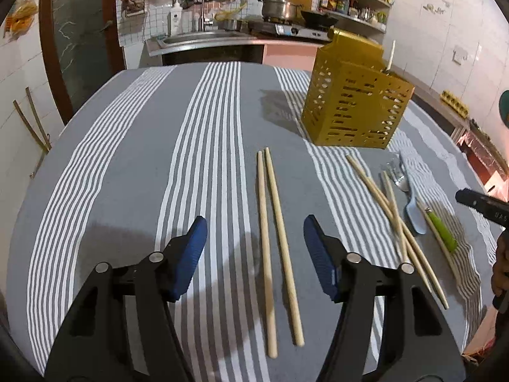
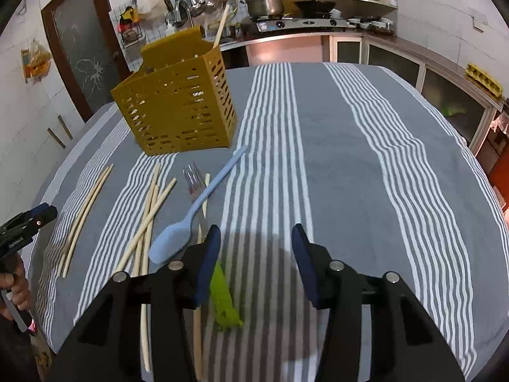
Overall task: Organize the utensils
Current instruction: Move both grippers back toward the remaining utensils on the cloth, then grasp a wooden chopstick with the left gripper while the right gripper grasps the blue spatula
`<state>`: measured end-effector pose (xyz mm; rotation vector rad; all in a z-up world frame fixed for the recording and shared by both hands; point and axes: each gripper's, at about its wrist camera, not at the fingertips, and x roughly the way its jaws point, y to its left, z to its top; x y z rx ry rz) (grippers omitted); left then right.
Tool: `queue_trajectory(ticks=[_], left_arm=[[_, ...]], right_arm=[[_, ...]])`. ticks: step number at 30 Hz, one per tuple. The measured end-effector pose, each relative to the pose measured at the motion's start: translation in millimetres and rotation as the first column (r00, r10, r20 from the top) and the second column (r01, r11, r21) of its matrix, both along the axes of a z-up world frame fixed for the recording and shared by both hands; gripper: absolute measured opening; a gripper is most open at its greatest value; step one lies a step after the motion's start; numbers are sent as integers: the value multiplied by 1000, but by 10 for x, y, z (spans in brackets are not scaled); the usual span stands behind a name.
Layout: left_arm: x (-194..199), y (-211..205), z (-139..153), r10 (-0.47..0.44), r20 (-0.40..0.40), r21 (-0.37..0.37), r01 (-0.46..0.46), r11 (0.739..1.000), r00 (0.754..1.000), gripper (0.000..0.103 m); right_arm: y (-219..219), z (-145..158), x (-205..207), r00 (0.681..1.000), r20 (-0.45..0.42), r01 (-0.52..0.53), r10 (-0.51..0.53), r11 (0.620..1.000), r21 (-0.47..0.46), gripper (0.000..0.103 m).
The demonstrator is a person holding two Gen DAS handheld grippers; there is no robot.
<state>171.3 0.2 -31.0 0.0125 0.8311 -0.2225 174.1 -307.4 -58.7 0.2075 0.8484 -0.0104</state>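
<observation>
Chopsticks [image 1: 276, 248]: lying before my left hand-held gripper [image 1: 254, 238], jaws gaping.
Right hand-held gripper [image 2: 256, 248]: I'm holding it agape.
Writing: unreadable.

Striped tablecloth [image 1: 127, 165] carries yellow caddy [image 1: 353, 108], loose chopsticks [image 1: 273, 248], fork [image 1: 399, 175], blue spoon [image 2: 191, 216], probably a green-handled utensil [image 2: 224, 302].

One yellow perforated utensil holder [image 1: 353, 108] far on the striped cloth, two chopsticks [image 1: 276, 248] paired at left, about five more crossed [image 2: 149, 213] nearer the middle, one chopstick [image 2: 221, 25] standing in the holder, one fork [image 2: 192, 178], one blue spoon [image 2: 191, 219], one green-handled utensil [image 2: 224, 305]
</observation>
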Motion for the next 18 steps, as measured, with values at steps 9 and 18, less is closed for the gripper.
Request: queue_trajectory(ticks=[9, 18], left_arm=[[405, 3, -130, -34, -123, 35, 39, 999, 992, 57], [691, -61, -156, -48, -171, 67, 61, 996, 984, 54]], right_arm=[[121, -79, 574, 988, -152, -4, 10, 999, 37, 46], [218, -102, 1041, 968, -249, 14, -9, 1000, 20, 42]])
